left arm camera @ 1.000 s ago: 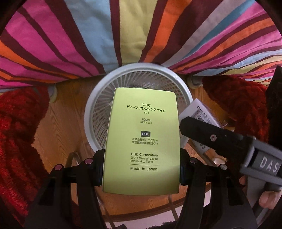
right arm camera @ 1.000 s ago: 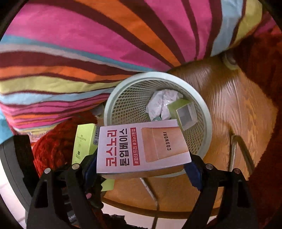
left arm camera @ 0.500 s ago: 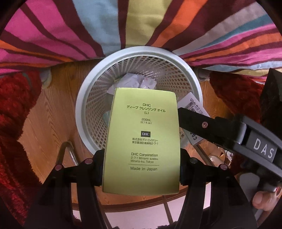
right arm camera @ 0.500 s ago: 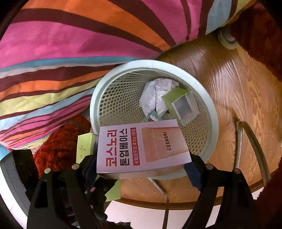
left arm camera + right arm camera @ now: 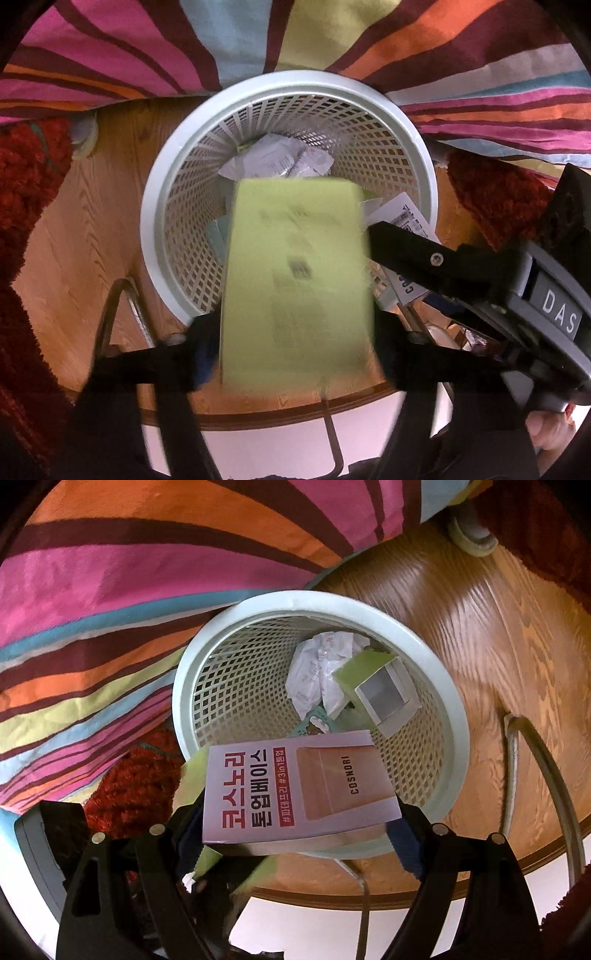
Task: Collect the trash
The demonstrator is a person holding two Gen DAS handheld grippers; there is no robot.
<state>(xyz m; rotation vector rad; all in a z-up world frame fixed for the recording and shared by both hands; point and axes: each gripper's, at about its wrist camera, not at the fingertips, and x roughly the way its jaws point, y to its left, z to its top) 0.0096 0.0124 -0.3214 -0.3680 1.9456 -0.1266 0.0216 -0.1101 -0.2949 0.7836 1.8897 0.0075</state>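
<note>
**Green carton and pink carton poised over the basket**

Lime-green cardboard, a tall rectangular carton [image 5: 295,288], is seen blurred between the fingers of the left claw [image 5: 295,332]; whether it is pinched or already released cannot be told from the blur. Straight ahead of that claw, and below it, a white plastic lattice wastebasket [image 5: 162,206] stands on the wooden floor [image 5: 74,266], with crumpled white paper [image 5: 280,158] lying at its bottom. To the right of the left claw, the right claw [image 5: 301,830] is pressed onto a flat pink-and-tan cosmetics carton [image 5: 295,786], which is held level just over the near rim of the basket. Beyond it, inside the basket, an open green-and-white box [image 5: 376,686] rests against the paper.

The step in hand is judged to be the drop. It is done well if each carton is carried fully past the near rim before the fingers are spread, so that no corner catches the rim and tips out onto the floor. The pink carton, held flat, should be tilted nose-down first. The two claws are close together; one release at a time is advised.
</note>
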